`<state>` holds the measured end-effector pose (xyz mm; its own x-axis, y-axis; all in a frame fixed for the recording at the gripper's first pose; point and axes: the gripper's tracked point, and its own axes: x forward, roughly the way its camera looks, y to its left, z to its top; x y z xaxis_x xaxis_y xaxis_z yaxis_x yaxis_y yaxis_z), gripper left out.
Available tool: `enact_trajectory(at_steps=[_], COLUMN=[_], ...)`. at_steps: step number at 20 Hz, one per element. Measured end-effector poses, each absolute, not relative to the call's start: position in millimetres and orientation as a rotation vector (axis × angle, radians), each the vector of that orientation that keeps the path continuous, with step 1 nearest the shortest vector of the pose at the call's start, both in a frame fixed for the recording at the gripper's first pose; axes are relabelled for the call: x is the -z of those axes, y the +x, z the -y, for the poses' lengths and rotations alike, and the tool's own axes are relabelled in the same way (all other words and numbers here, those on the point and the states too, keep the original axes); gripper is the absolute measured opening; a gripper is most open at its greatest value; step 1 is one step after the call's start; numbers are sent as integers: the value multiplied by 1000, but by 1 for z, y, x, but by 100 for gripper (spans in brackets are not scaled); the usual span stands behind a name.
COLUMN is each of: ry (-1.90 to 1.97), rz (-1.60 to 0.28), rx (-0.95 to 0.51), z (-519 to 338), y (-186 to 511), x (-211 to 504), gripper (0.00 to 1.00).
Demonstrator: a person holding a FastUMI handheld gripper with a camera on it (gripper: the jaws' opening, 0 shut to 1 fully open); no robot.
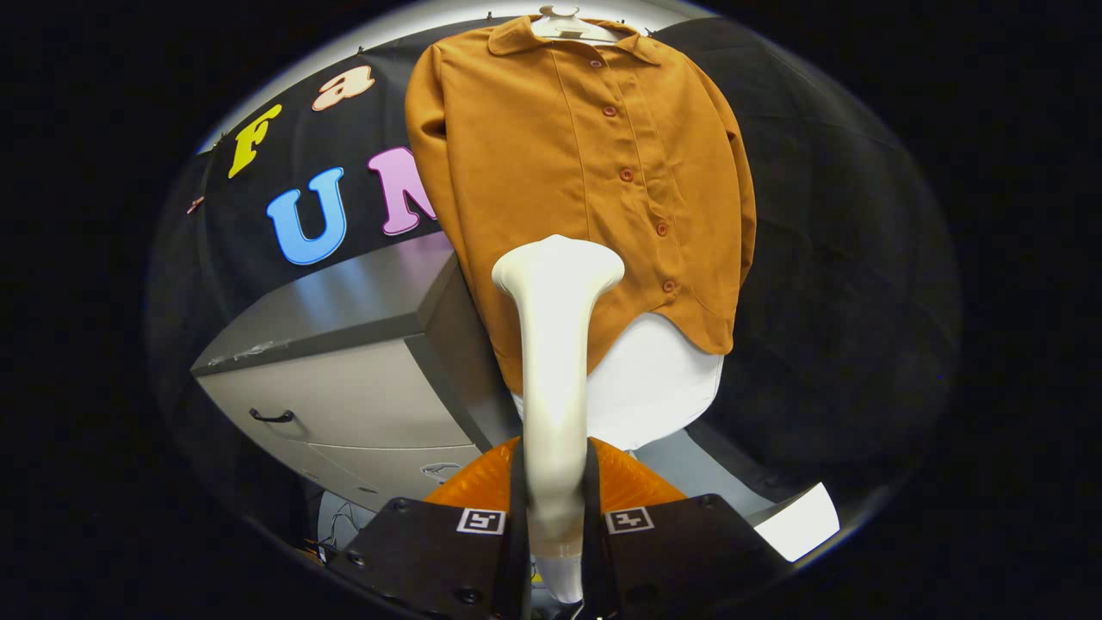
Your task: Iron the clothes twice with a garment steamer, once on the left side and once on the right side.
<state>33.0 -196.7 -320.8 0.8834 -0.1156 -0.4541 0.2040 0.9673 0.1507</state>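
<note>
Steamer held upright in front of the hanging shirt.

The gripper (555, 508) has both fingers pressed on the handle of the cream garment steamer (555, 362). Its wide head stands just before the lower front of the orange shirt (568, 164), which hangs on a hanger (564, 21), beside a grey cabinet (344, 396).

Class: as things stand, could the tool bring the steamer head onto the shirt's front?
Probably yes. The tool is shut on the steamer, whose head sits before the hanging shirt with nothing between; the cabinet stands aside.
</note>
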Motion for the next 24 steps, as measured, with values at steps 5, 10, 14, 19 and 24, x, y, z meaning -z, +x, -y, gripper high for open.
enact_trajectory(at_steps=[5,10,14,19,24], ry=[173,149,126,133,55], rz=[-254,-22,97,163,220], rx=[156,133,173,176,173], z=[200,208,224,242,265], y=[39,38,34,29,37], x=[226,116,59,16,-16], gripper=[27,27,26,27,26])
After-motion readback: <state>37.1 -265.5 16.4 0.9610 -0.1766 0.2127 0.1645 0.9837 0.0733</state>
